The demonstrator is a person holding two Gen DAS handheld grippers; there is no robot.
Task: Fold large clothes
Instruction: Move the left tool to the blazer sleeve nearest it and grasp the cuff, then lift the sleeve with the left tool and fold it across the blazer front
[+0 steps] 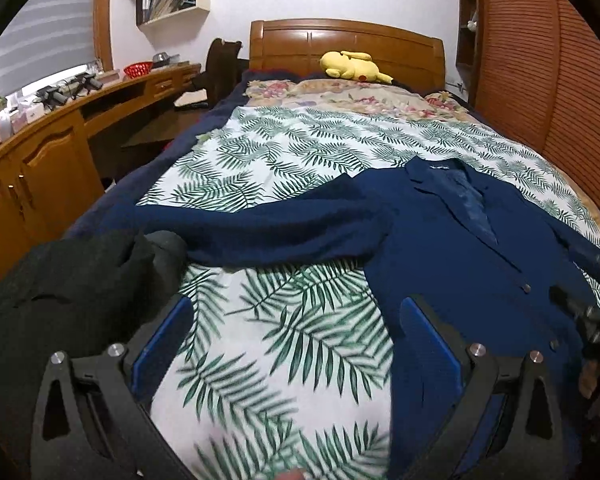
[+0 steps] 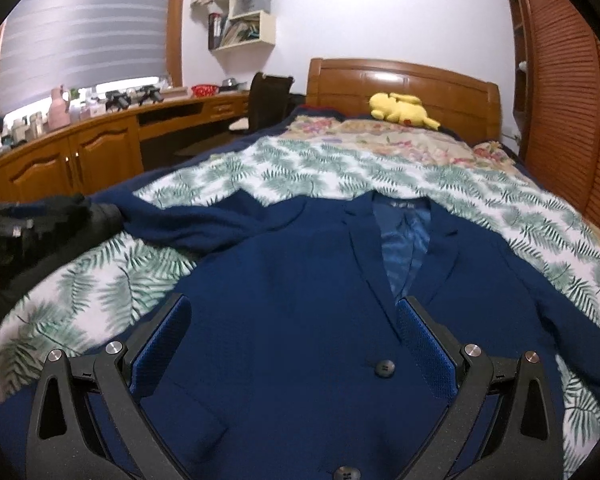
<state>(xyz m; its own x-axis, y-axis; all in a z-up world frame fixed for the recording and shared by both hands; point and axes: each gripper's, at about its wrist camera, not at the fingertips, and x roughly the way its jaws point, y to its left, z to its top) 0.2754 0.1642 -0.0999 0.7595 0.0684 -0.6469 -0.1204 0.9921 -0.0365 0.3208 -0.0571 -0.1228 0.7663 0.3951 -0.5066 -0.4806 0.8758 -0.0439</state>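
The navy blazer (image 2: 300, 280) lay collar-up toward the headboard, its sleeve (image 1: 260, 228) stretched toward the bed's left edge, nearer the empty, spread-fingered left gripper (image 1: 296, 332); the right gripper (image 2: 292, 328) hovered likewise parted.

Right gripper (image 2: 292, 340) hovers spread over navy blazer (image 2: 300, 272) — flat on leaf-print sheet (image 2: 340, 172).

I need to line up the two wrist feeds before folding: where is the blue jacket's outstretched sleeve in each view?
Left wrist: the sleeve crosses mid-frame, running left from the blue jacket toward a dark garment.
Right wrist: the sleeve lies left of centre, above the gripper.
Shared landmark: the yellow plush toy at the headboard.
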